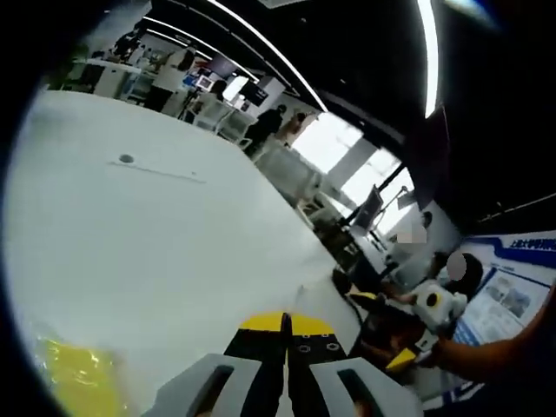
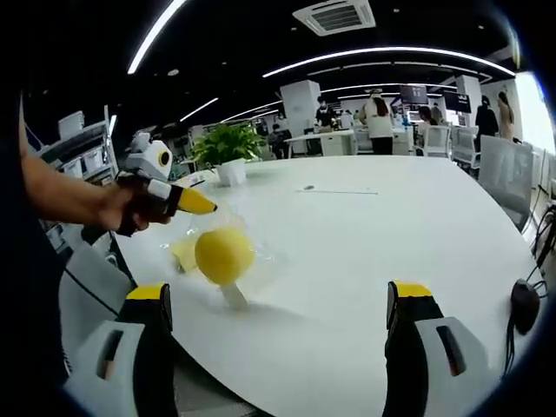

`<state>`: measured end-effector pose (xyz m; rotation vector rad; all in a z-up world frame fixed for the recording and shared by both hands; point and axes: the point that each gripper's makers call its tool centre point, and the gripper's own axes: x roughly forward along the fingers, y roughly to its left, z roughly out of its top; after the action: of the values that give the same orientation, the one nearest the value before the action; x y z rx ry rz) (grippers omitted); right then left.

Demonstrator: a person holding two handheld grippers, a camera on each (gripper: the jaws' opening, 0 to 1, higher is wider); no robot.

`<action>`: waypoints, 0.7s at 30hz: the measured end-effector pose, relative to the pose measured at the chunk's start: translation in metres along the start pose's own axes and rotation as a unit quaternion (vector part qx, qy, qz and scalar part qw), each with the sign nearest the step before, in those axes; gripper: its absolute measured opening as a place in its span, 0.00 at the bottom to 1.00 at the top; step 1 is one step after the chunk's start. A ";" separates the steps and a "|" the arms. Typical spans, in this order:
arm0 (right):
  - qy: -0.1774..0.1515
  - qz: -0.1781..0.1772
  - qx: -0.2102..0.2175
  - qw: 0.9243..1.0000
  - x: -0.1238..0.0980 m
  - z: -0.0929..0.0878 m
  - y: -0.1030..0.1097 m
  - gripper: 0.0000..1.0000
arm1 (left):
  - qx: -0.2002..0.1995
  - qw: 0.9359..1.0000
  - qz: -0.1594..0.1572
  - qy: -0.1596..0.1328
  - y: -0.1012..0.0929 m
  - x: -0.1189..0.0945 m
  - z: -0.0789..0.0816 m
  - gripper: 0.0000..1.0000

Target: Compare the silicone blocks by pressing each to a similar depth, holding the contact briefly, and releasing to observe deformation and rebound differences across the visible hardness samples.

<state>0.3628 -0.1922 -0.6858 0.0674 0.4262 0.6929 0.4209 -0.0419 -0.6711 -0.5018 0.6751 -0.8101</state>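
Left gripper: fingers closed together, empty, raised above the white counter. Right gripper: fingers wide apart, empty. Yellow silicone blocks lie on the counter ahead, between the right fingers, apparently positioned for the next press.

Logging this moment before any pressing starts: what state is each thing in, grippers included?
Left hand-held gripper: jaws shut, yellow tips together, nothing between them; held in a hand above the table.
Right hand-held gripper: jaws wide open, empty.
Yellow ball: round, undeformed, on a pale stem, untouched.
Flat yellow block: lying on the white table beside the ball, untouched.
Clear wrapping: crumpled around the ball.
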 end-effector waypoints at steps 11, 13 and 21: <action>0.005 -0.004 0.001 1.000 -0.002 -0.001 -0.004 0.96 | 0.001 0.999 0.048 0.003 0.038 0.002 -0.003 0.00; 0.005 -0.005 0.001 1.000 -0.002 -0.001 -0.005 0.96 | 0.000 0.998 0.056 0.008 0.043 0.002 -0.007 0.00; 0.004 -0.009 0.006 1.000 0.000 -0.003 -0.008 0.96 | 0.018 0.996 0.091 0.020 0.062 0.006 -0.015 0.00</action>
<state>0.3662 -0.1987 -0.6900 0.0721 0.4389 0.6737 0.4430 -0.0116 -0.7231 -0.3864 0.7311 -0.6614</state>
